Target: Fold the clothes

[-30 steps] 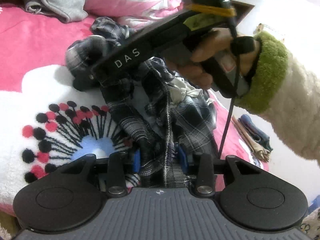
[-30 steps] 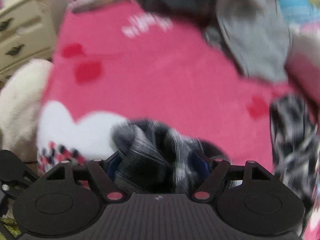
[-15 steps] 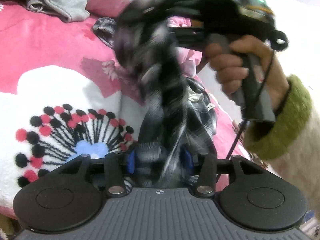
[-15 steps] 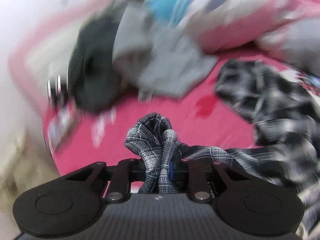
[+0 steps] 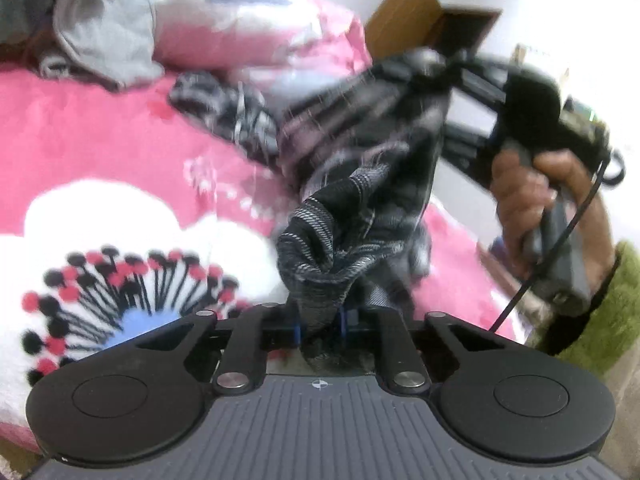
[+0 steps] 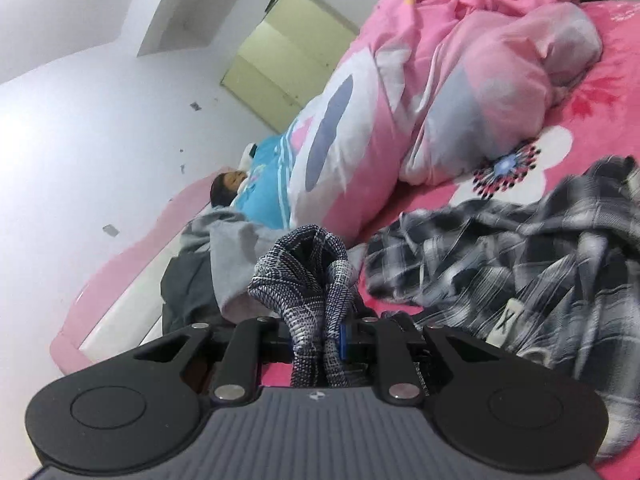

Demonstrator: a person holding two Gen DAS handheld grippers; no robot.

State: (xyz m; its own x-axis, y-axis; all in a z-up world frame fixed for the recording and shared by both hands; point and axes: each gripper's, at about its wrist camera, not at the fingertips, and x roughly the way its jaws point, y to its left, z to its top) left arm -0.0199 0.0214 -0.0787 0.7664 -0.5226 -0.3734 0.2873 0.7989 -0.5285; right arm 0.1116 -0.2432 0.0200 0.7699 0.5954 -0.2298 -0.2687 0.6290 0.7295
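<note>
Above the pink bed cover (image 5: 80, 152), my left tongs (image 5: 320, 326) and right tongs (image 6: 320, 332) each pinch a bunched edge of the plaid shirt (image 5: 360, 184), hanging between them. I should spread it taut before laying flat; grey clothes (image 6: 236, 248) and the rumpled duvet (image 6: 460, 92) crowd the space.

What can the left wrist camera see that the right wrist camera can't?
Only the left wrist view shows the person's right hand holding the other gripper, and a wooden cabinet. Only the right wrist view shows a yellow wardrobe and someone lying under a blue cover. Both show the plaid shirt, pinched in each gripper, and the pink bedspread.
</note>
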